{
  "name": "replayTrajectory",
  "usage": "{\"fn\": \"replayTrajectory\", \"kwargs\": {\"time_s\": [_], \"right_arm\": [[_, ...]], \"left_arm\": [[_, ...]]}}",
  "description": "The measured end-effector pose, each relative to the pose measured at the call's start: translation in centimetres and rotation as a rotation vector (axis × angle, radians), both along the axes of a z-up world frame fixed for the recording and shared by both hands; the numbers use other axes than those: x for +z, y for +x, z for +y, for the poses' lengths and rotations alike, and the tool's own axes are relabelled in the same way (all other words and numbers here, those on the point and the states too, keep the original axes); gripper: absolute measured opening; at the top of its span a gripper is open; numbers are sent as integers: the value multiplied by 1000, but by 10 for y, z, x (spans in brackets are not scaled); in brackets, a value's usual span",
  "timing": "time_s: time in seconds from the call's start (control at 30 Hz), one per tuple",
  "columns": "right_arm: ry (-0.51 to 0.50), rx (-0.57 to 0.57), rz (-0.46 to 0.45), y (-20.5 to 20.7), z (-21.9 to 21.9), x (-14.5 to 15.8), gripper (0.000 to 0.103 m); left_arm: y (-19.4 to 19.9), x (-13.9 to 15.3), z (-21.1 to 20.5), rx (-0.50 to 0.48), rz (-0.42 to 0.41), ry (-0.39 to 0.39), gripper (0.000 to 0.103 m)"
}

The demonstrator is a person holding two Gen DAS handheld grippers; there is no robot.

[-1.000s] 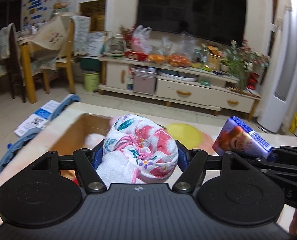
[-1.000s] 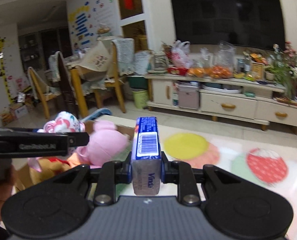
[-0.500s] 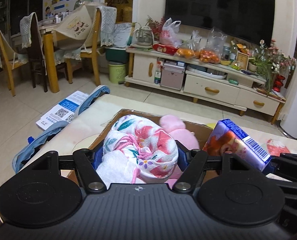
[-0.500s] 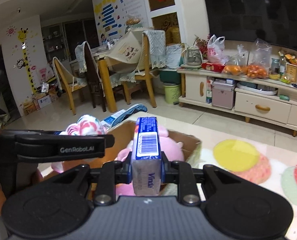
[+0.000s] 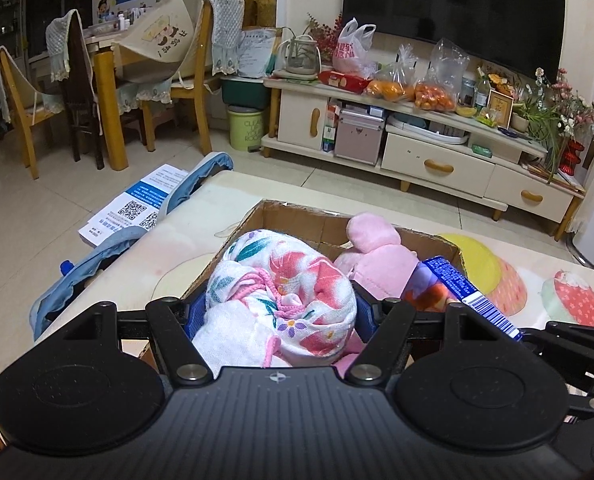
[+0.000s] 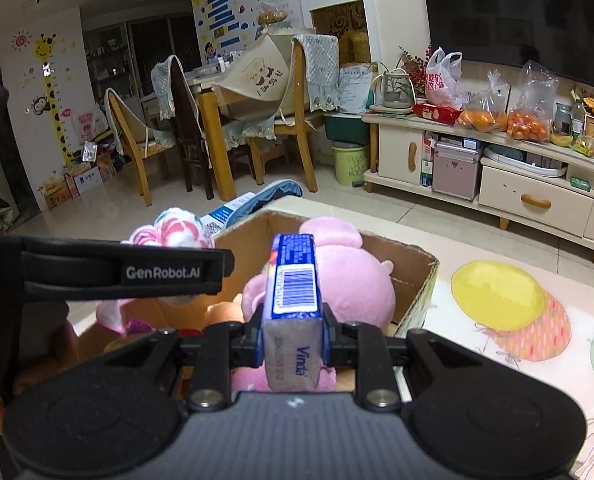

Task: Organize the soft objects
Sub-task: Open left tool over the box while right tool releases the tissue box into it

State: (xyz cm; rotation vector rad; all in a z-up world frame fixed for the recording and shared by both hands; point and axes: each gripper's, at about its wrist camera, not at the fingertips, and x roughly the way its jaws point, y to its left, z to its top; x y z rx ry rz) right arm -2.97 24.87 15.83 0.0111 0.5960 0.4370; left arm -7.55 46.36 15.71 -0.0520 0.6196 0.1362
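both grippers have closed in over the cardboard box (image 5: pixel 285 216) by the table's left edge; left gripper (image 5: pixel 281 312) clamps the floral cloth bundle (image 5: pixel 285 280), right gripper (image 6: pixel 293 336) pinches the tissue pack (image 6: pixel 295 280) above the pink plush (image 6: pixel 349 280).

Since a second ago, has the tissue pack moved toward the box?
Yes. The tissue pack in the right claw now overlaps the cardboard box; earlier it was short of it.

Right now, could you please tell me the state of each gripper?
Left gripper: closed on the floral cloth bundle.
Right gripper: closed on the blue tissue pack.
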Motion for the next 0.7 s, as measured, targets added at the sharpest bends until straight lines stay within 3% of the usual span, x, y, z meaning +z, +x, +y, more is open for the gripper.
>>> {"fn": "replayTrajectory", "kwargs": {"time_s": [0.63, 0.7], "right_arm": [[-14, -1, 18, 5, 3, -9, 25], [-14, 6, 28, 5, 4, -10, 52]], "left_arm": [[2, -3, 0, 8, 33, 3, 88], [0, -2, 1, -2, 23, 4, 95]]}}
